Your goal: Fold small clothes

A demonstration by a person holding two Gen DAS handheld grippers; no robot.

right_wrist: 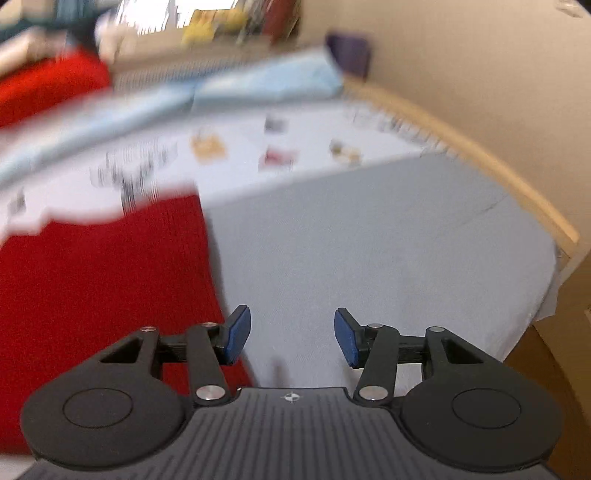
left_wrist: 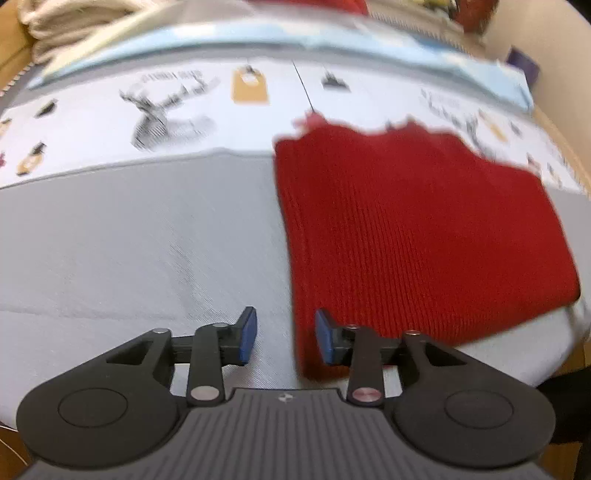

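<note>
A red knitted garment (left_wrist: pixel 417 229) lies flat on the grey sheet (left_wrist: pixel 129 240), to the right in the left wrist view. My left gripper (left_wrist: pixel 285 336) is open and empty above the garment's near left edge; its right fingertip (left_wrist: pixel 325 339) is over the red knit. In the right wrist view the garment (right_wrist: pixel 99 280) fills the left side. My right gripper (right_wrist: pixel 291 338) is open and empty over the grey sheet (right_wrist: pixel 388 258), just right of the garment's right edge. Both views are motion-blurred.
A white printed cloth (left_wrist: pixel 184 114) and a pale blue folded fabric (left_wrist: pixel 258 35) lie beyond the garment. A cream bundle (left_wrist: pixel 66 22) sits at far left. A wooden edge (right_wrist: pixel 491 162) and a beige wall (right_wrist: pixel 498 74) bound the surface at right. More red cloth (right_wrist: pixel 48 85) lies far back.
</note>
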